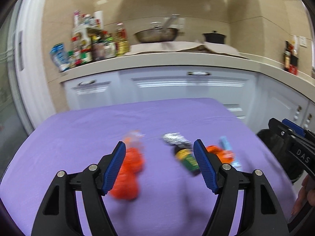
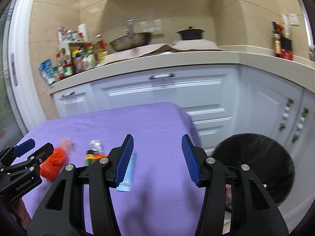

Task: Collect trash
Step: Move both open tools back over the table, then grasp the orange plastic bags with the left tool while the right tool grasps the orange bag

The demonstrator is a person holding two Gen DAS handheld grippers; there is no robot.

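Note:
Several pieces of trash lie on the purple-covered table (image 1: 78, 137). An orange crumpled wrapper (image 1: 130, 175) lies by the left finger of my left gripper (image 1: 159, 147), which is open and empty above the table. A dark green and silver packet (image 1: 185, 153) lies just left of its right finger. A smaller orange wrapper (image 1: 222, 153) and a light blue strip wrapper (image 1: 228, 147) lie right of it. My right gripper (image 2: 157, 141) is open and empty; the blue strip (image 2: 128, 175) lies under its left finger. The black lined trash bin (image 2: 256, 165) stands beside the table's right edge.
White kitchen cabinets (image 1: 187, 86) and a counter stand behind the table, with bottles and jars (image 1: 92, 45), a steel wok (image 1: 155, 35) and a black pot (image 1: 214, 37) on top. The left gripper shows at the left of the right wrist view (image 2: 25, 157).

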